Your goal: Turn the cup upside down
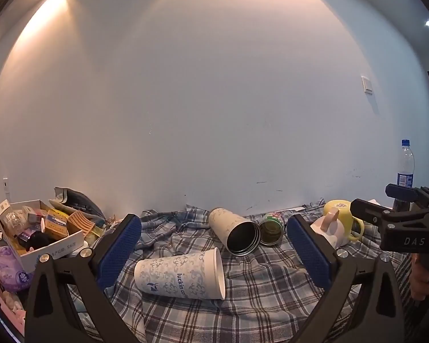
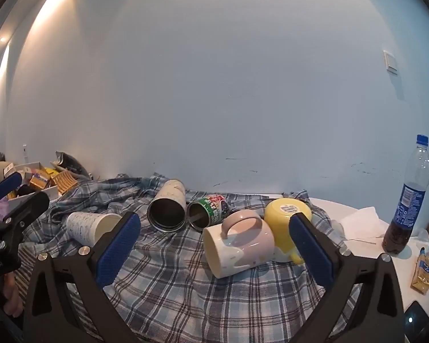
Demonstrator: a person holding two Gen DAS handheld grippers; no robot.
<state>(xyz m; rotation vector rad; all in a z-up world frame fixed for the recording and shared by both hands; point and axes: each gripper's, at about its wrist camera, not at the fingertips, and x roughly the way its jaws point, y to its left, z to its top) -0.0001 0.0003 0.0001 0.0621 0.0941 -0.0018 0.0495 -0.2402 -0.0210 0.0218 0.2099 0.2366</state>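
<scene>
White table — plaid cloth, soda bottle, cardboard box.

Colours and patterns on the plaid cloth

The cloth is checked in blue, grey and white. A white paper cup is printed with pale grey-blue motifs. A pink-and-white mug, a yellow mug, a green can and a blue-capped, blue-labelled bottle are seen; blue fingers too.

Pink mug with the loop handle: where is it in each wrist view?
Left wrist: the pink ceramic mug lies right of centre, partly hidden behind the left hand-held gripper's right finger.
Right wrist: it lies on its side at lower centre, mouth facing left, between the pads.
Shared landmark: the yellow mug just behind it.
</scene>
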